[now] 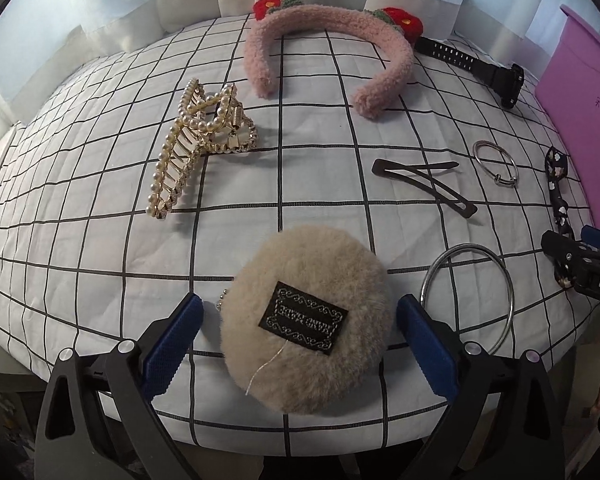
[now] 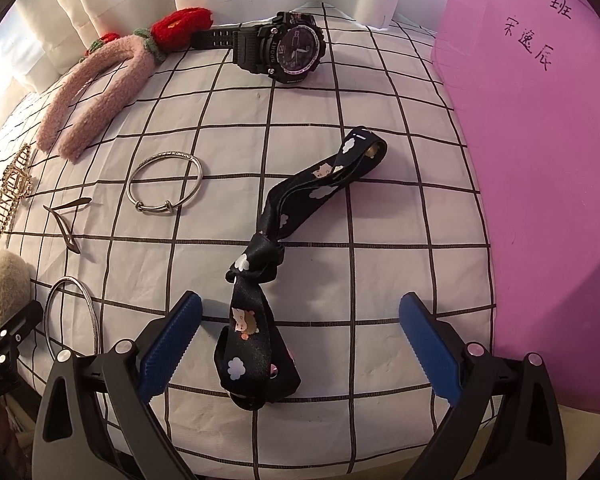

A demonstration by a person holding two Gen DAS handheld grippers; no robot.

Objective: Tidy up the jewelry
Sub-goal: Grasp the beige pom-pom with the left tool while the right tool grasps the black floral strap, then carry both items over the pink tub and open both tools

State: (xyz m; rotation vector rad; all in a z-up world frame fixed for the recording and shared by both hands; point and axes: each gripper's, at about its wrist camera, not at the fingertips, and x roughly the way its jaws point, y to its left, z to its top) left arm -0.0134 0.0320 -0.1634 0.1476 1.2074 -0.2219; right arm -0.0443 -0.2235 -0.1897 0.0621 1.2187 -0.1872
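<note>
Left gripper (image 1: 300, 344): jaws wide, 1 blue pad on each side of the beige fluffy pouch (image 1: 306, 320), neither pad touching it. The pouch lies on the checked cloth (image 1: 100, 240) with its black label up. A large silver bangle (image 1: 468, 296) rests just right of the pouch; the pearl claw clip (image 1: 196, 140), pink headband (image 1: 328, 48) and 2 crossed brown hair clips (image 1: 424, 180) lie beyond.

Right gripper (image 2: 300, 340): jaws wide, holding nothing — the knotted black patterned strap (image 2: 288, 240) lies between the pads, apart from both. The small silver bracelet (image 2: 164, 182) and black sport watch (image 2: 288, 50) lie farther out; a pink board (image 2: 540, 160) borders the cloth's right side.
</note>
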